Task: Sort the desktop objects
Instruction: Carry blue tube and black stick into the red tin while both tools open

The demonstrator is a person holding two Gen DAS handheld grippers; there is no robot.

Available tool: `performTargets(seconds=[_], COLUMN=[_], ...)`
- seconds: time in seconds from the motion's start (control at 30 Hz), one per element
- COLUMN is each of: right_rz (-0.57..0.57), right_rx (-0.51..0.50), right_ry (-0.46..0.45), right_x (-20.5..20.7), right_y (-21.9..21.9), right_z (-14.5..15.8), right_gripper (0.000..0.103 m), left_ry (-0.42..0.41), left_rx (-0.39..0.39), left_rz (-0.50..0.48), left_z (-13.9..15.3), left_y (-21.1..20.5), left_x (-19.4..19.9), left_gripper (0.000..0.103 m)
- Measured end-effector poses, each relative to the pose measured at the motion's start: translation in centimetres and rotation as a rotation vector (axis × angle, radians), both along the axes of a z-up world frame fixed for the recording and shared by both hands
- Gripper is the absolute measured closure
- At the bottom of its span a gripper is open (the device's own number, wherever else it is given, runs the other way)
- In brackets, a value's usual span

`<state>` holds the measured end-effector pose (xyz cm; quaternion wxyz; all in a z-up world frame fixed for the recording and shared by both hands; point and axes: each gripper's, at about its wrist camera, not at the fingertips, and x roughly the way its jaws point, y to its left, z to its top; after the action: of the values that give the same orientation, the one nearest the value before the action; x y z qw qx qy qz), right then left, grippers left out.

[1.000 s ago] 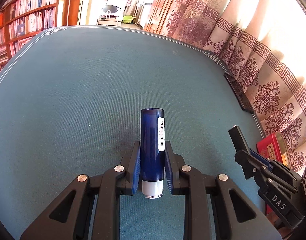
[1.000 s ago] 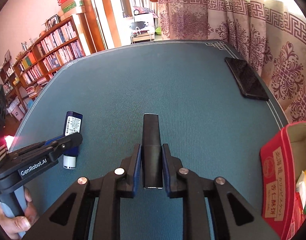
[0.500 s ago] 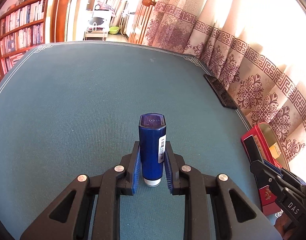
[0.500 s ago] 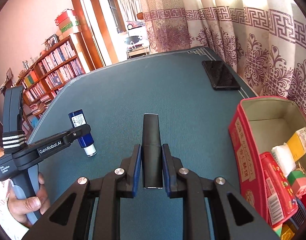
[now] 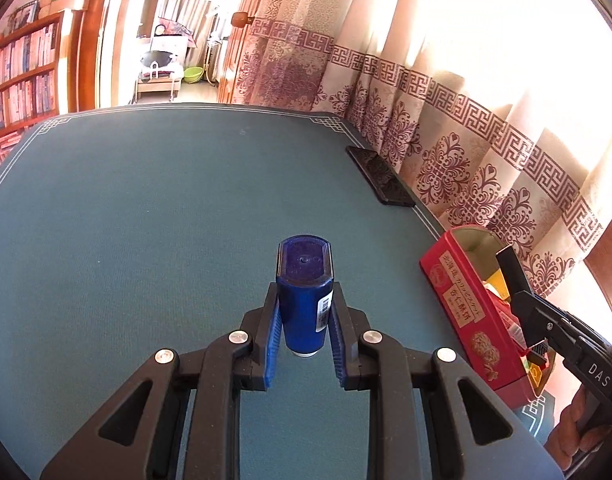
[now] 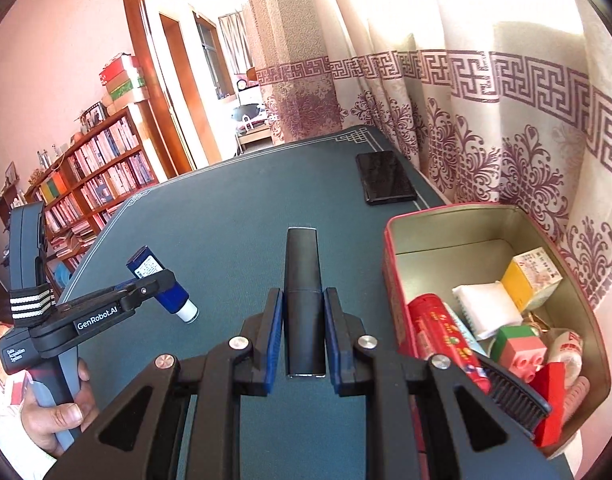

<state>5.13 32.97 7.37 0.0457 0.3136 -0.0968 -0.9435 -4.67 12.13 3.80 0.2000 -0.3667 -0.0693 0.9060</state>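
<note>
Right of the right gripper point(image 6: 304, 334), a red tin point(image 6: 394, 280) is filled with boxes, a red tube and blocks. A black stick point(image 6: 303, 300) is clamped there; a blue tube point(image 5: 305, 308) is clamped by the left gripper point(image 5: 305, 332).

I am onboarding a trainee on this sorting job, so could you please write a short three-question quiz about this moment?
1. True or false: the left tool is shut on the blue tube.
2. What does the right tool hold? A) black phone B) black stick C) red brick
3. Where does the black phone lie?

Key: 1 true. 2 B, the black stick. 3 On the green table, beyond the red tin, near the curtain.
</note>
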Motion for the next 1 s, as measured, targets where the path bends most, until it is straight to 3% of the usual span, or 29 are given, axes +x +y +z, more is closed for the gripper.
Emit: performTargets(seconds=[0.4,0.73,1.0], right_rz=[-0.141,-0.211,-0.225], right_rx=[-0.006,-0.031,-0.073], right_ry=[0.012,-0.001,-0.005], right_x=[3.5,5.1,5.5], right_y=[7.8,12.4,14.4], right_z=[0.1,-1.1,-1.9], right_gripper=[0.081,0.081,0.081], left_ry=[-0.003,-0.086,-0.119], left_rx=[0.024,0.054,0.034], left_rz=[-0.191,-0.386,-0.494], left_z=[2.9,4.3,4.7], left_y=[7.5,14.5,19.6], left_x=[3.0,5.1,6.6], left_gripper=[0.079,0.079,0.079])
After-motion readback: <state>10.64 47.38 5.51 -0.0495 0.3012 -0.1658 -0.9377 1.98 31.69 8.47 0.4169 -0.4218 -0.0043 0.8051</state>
